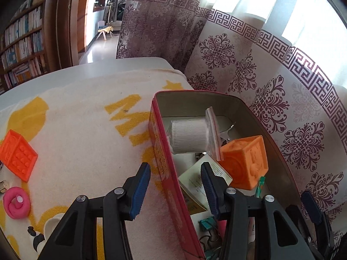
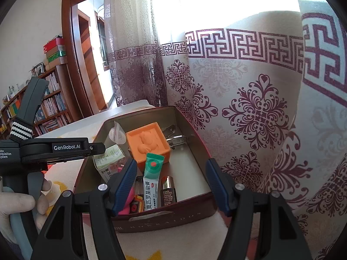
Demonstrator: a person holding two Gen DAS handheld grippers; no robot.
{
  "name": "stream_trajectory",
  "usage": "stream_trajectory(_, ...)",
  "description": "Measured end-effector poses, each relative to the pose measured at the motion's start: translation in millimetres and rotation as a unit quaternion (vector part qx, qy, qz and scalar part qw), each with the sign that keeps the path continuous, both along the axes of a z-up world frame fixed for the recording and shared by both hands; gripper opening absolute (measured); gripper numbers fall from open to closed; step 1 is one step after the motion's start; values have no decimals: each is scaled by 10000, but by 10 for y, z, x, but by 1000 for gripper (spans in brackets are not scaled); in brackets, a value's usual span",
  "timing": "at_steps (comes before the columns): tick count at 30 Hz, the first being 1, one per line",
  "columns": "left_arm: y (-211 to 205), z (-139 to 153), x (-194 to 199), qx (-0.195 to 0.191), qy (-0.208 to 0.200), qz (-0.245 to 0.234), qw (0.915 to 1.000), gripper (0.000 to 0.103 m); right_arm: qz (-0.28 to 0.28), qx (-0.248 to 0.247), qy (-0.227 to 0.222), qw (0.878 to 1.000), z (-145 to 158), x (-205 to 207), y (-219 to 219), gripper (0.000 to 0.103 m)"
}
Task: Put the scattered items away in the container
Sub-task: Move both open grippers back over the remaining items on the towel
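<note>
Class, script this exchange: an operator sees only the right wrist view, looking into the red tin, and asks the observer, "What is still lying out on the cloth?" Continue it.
Observer: An orange embossed block lies on the cloth, well to the left of the tin.
Operator: Anything else out there?
Observer: A pink ring-shaped toy lies nearer the camera than that block, apart from it.
Operator: How do the left jaws stand?
Observer: The left gripper is open and empty, its jaws straddling the tin's long wall.
</note>
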State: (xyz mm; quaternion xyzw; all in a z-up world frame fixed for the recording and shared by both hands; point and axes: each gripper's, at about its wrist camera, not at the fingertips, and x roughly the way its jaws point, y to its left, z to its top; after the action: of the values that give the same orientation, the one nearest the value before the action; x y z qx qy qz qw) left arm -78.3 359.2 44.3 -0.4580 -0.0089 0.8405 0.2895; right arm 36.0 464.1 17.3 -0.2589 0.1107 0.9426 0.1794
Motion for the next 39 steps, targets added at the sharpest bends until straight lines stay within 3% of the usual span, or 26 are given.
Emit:
stream_trajectory(13, -274, 119, 256, 75, 71, -93, 9999, 51, -59, -21, -21, 10000, -8, -2, 19, 70)
stream_trajectory(14, -304, 133, 274, 84, 83, -92, 9999, 55, -66, -28, -25, 10000, -10, 0, 19, 70)
stream_trajectory(16, -389, 165, 315, 117, 158, -31, 9998, 83, -73, -31, -27, 10000, -10, 1, 20, 70)
stream_trajectory(24, -935, 230, 395, 104, 324, 330, 9989, 84, -188, 23, 11, 9998, 2, 22, 21, 75)
stream_trajectory(33, -1849, 101, 355, 138, 189, 1171, 9928, 84, -387, 183, 23, 9991, 54, 49, -50, 75)
stream_trajectory(39, -2308, -35, 311, 157, 70, 1579, 9873, 84, 153, -217, 72, 9996, 137, 47, -416, 76)
